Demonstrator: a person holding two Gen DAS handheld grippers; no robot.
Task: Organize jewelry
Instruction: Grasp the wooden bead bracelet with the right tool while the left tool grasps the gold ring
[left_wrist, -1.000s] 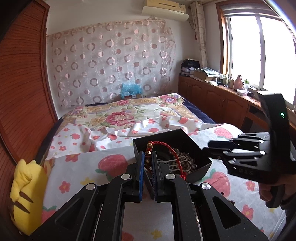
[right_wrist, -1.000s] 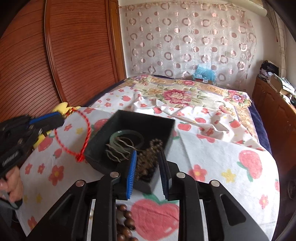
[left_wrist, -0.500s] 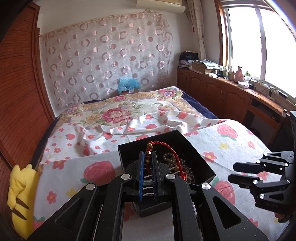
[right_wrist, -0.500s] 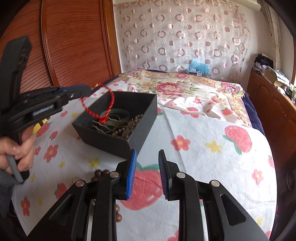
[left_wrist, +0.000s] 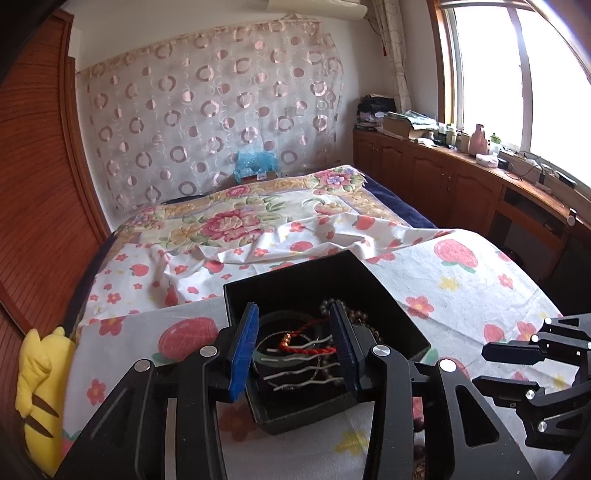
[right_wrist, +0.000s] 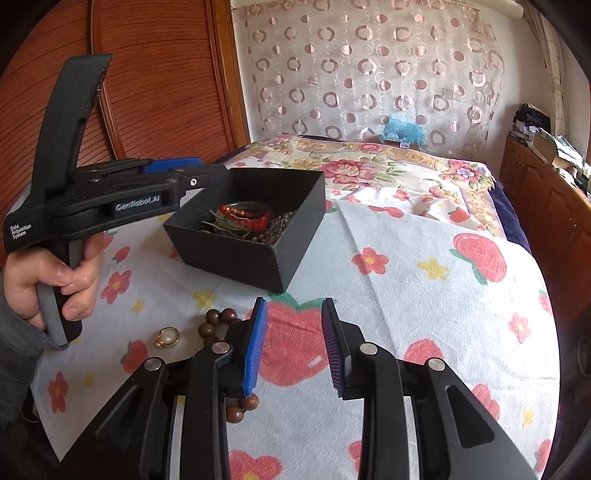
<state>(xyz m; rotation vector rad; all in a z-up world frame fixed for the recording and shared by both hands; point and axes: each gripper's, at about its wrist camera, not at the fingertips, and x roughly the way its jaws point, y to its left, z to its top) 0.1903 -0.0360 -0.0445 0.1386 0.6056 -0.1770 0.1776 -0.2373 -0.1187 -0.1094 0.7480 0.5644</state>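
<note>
While the left tongs (left_wrist: 293, 345) had just opened over the black box (right_wrist: 295, 218), the red cord bracelet (left_wrist: 312, 347) lay inside. The right tongs (right_wrist: 291, 347) hung parted and empty above the bed (right_wrist: 424, 295), beside wooden beads (right_wrist: 218, 321).

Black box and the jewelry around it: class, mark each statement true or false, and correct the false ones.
1. The red cord bracelet lies inside the black box. True.
2. The left claw grips the red cord bracelet. False: its jaws have just been opening, and the bracelet lies loose in the box below them.
3. A pearl ring lies on the sheet outside the box. True.
4. The brown beads are in the box. False: they lie on the sheet by the right claw.
5. The right claw holds the ring. False: it is open and empty.
</note>
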